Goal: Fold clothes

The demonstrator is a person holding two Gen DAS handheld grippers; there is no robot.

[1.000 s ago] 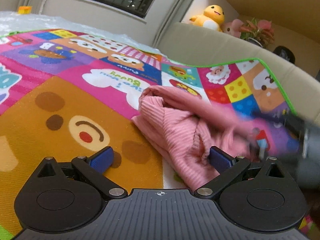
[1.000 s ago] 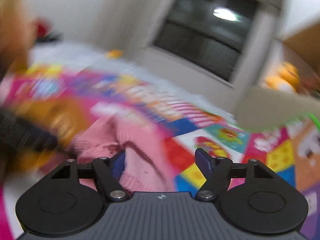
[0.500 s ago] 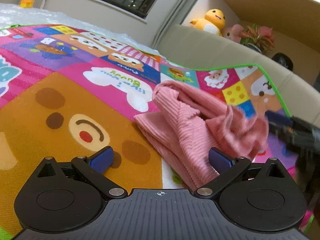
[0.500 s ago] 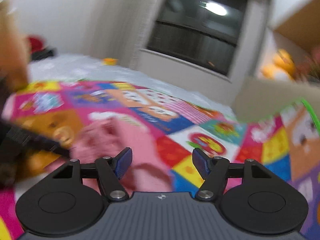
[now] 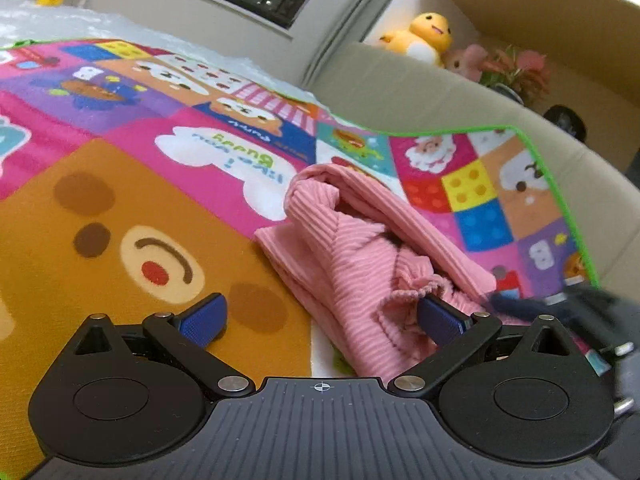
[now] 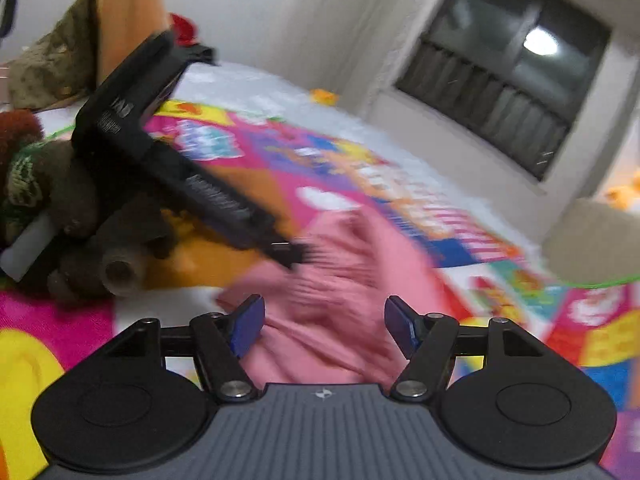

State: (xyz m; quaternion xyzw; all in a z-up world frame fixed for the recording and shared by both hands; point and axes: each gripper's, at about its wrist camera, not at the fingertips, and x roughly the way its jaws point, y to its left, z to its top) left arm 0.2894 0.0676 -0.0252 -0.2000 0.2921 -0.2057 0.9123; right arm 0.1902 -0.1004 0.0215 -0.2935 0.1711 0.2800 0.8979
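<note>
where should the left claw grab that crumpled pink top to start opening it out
Probably the frilled hem edge of the pink top, bunched beside the left claw's right finger. It is a raised, free edge, thin enough to pinch, unlike the thick rolled fold at the far end. Come in low along the play mat from the near side, jaws open as they are.

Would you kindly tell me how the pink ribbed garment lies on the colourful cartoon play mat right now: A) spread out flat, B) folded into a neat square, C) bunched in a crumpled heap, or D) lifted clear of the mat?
C: the pink ribbed garment sits in a crumpled, twisted heap on the colourful cartoon play mat, with both the left gripper and the right gripper open around it.
</note>
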